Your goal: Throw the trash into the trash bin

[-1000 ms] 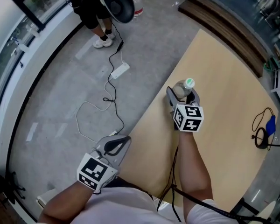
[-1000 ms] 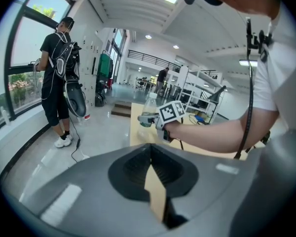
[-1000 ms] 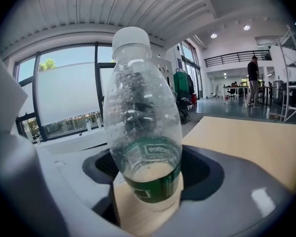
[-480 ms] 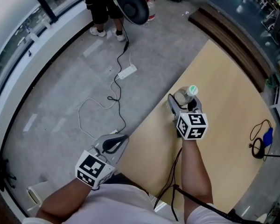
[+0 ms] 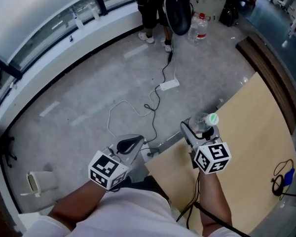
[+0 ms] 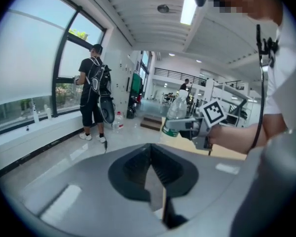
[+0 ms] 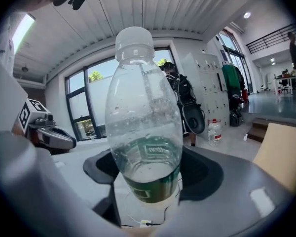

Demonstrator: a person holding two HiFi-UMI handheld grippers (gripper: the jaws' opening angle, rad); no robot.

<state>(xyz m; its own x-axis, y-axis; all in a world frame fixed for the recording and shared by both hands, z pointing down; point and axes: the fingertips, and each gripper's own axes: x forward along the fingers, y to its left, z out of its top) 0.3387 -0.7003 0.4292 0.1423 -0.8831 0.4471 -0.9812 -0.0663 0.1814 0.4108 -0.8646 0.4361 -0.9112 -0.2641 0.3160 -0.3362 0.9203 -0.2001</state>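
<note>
Clear plastic bottle with the green label is clamped in the right gripper, held up in the air over the table edge next to the grey floor. Left gripper is pinched closed on nothing, out past that edge over the floor.

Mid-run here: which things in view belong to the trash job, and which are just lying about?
Job:
plastic bottle, gripped in the right tongs
left tongs, shut and empty
No bin clearly in view.

Lying about:
power strip with its cord on the floor
water jug by the standing person
black cable on the table
</note>
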